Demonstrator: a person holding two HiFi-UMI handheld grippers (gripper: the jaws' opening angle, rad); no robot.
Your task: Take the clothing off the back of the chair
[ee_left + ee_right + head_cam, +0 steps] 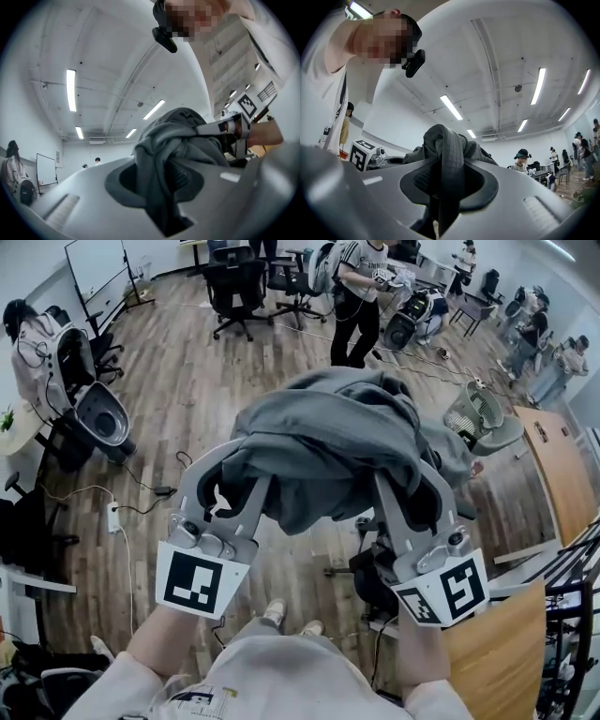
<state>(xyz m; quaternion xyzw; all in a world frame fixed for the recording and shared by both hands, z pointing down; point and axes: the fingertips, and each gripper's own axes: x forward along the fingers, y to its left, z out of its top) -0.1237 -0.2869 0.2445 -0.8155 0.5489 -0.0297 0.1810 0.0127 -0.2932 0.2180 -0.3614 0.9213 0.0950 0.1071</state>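
Left gripper [231,488] and right gripper [408,488] each pinch a fold of the grey sweatshirt [328,437], sharing its weight; it's bunched mid-scene, held high to clear what looks like the dark chair [375,585] below.

clothing [328,442]: grey matt knit cloth | floor [197,399]: wood planks

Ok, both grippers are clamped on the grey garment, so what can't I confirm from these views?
- Dark chair: in the head view it is mostly hidden under the bunched grey garment, so whether any fabric catches on it is unclear.
- Left gripper and right gripper views: both point up at the ceiling, with the chair and floor out of frame.
- Garment type: too bunched in every view to make out sleeves or a collar.
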